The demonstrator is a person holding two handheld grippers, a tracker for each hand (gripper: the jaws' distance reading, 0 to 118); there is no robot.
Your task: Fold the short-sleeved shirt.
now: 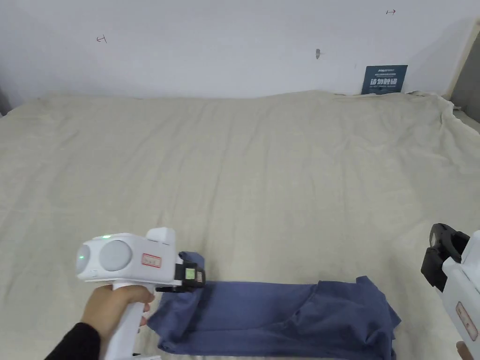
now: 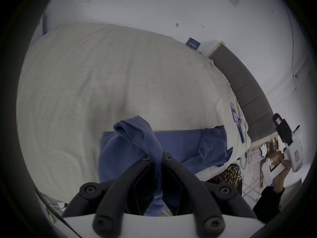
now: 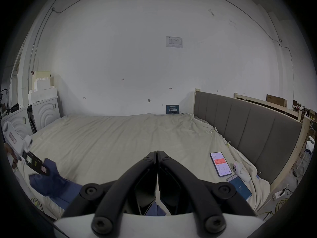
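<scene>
Blue shirt [image 1: 276, 318] lying in long strip along near edge of bed [image 1: 243, 178]. Left gripper [image 2: 156, 157] jaws clamped on lifted end of it. Right gripper [image 3: 157, 153] jaws shut, empty, off to side. Risk imo: one-sided pull dragging strip crooked, bunched far end unravelling.

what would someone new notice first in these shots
The blue shirt, folded into a long strip, lies at the near edge of the beige bed sheet. The left gripper is shut on the shirt's left end, lifting a bunch of cloth. The right gripper hangs shut to the right, holding nothing, with two phones beyond it by the headboard.
</scene>
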